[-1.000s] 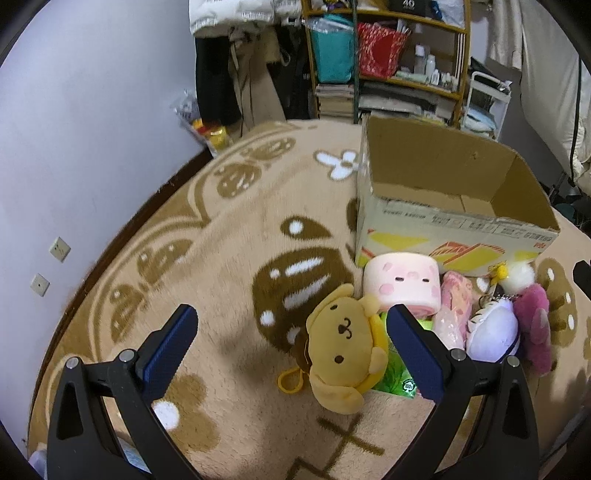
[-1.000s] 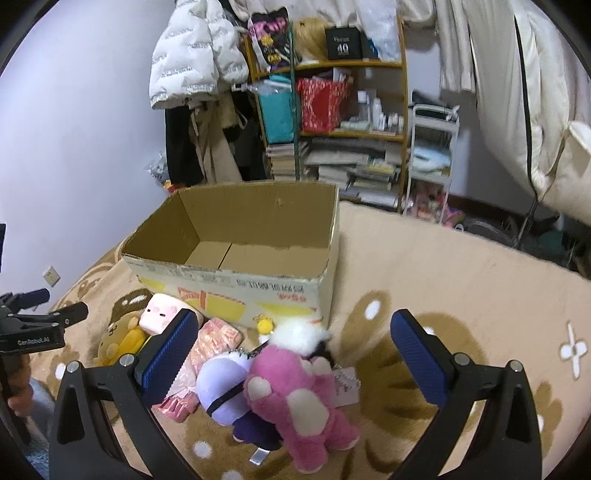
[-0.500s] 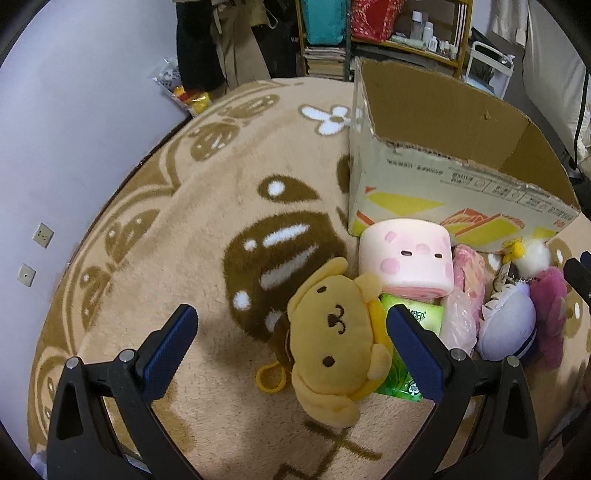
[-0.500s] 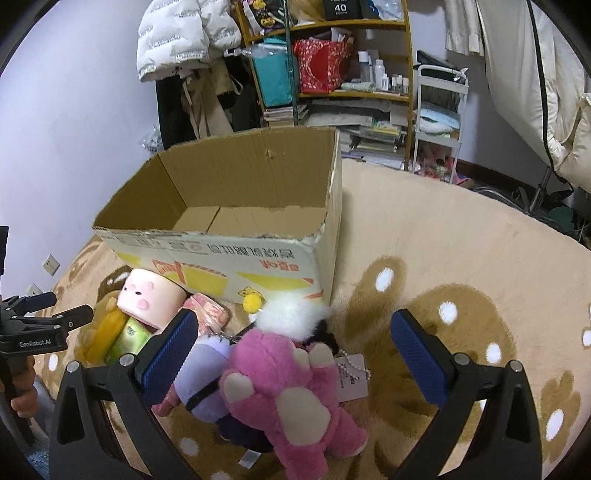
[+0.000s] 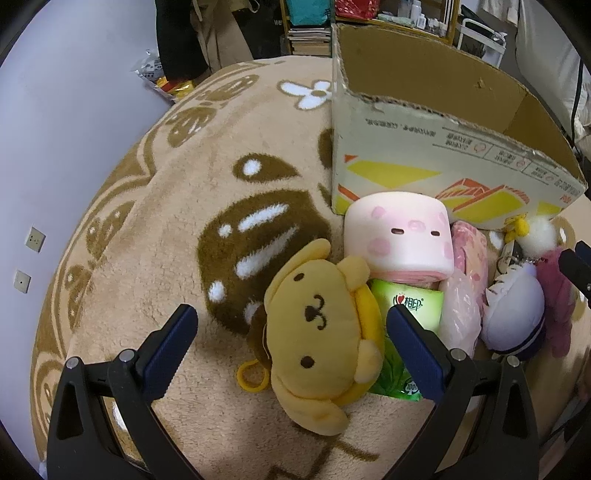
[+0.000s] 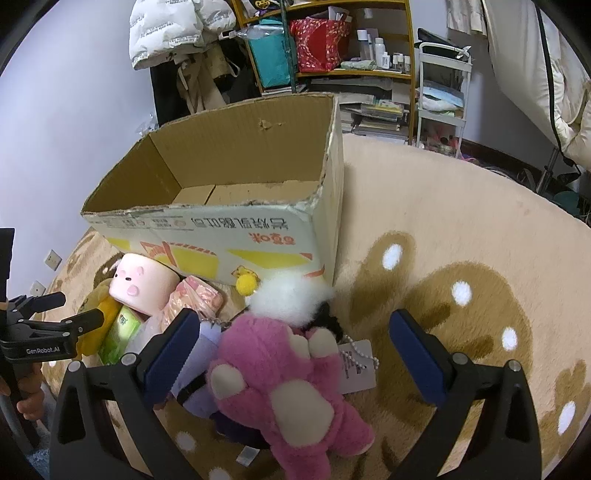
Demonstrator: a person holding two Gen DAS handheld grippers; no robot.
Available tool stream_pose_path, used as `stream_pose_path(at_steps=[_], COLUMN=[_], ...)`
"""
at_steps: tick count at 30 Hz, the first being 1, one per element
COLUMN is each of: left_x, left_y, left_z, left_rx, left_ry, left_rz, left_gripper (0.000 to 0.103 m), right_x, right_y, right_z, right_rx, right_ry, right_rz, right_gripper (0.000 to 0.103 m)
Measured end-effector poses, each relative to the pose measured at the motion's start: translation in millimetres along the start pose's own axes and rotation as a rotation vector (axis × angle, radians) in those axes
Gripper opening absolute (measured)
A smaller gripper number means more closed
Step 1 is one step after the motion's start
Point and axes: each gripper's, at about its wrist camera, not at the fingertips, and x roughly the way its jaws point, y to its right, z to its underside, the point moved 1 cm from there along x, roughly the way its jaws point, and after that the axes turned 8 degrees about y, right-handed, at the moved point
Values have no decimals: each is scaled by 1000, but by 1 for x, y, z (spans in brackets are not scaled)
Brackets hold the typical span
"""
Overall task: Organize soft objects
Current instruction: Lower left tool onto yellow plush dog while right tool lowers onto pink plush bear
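A pile of soft toys lies on the rug in front of an open cardboard box point(image 5: 436, 155) point(image 6: 236, 229). My left gripper point(image 5: 291, 336) is open, its jaws on either side of a yellow dog plush point(image 5: 317, 332). Behind the dog sit a pink marshmallow plush point(image 5: 399, 236) point(image 6: 142, 282), a green tissue pack point(image 5: 406, 310) and a pink bagged item point(image 5: 465, 266). My right gripper point(image 6: 291, 339) is open over a pink bear plush point(image 6: 288, 380), with a purple plush point(image 6: 199, 373) point(image 5: 513, 310) and a white fluffy toy point(image 6: 291, 299) beside it.
The beige rug with brown patterns point(image 5: 184, 206) point(image 6: 461, 295) spreads left and right of the pile. Shelves with books and bottles point(image 6: 354, 62) and hanging coats point(image 6: 177, 33) stand behind the box. A hand holding the left gripper point(image 6: 40, 332) shows at the right view's left edge.
Both grippers have moved down and closer to the toys. The yellow dog now lies between the left jaws and the pink bear between the right jaws. Both stay open.
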Motion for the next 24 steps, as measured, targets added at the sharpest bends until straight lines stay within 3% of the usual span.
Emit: stream_pose_path(at_steps=[5, 8, 12, 17, 24], left_x=[3, 4, 7, 7, 7], left_y=[3, 6, 8, 7, 7], left_z=[2, 4, 6, 7, 8], left_rx=[9, 15, 17, 9, -23], left_ry=[-14, -21, -37, -33, -47], left_rz=[11, 17, 34, 50, 117], left_gripper=[101, 95, 86, 82, 64], right_x=[5, 8, 8, 10, 13], right_y=[-2, -3, -4, -3, -5], right_z=[3, 5, 7, 10, 12], right_rx=[-17, -22, -26, -21, -11], right_ry=[-34, -60, -67, -88, -116], right_rz=[1, -3, -14, -23, -46], right_gripper=[94, 84, 82, 81, 80])
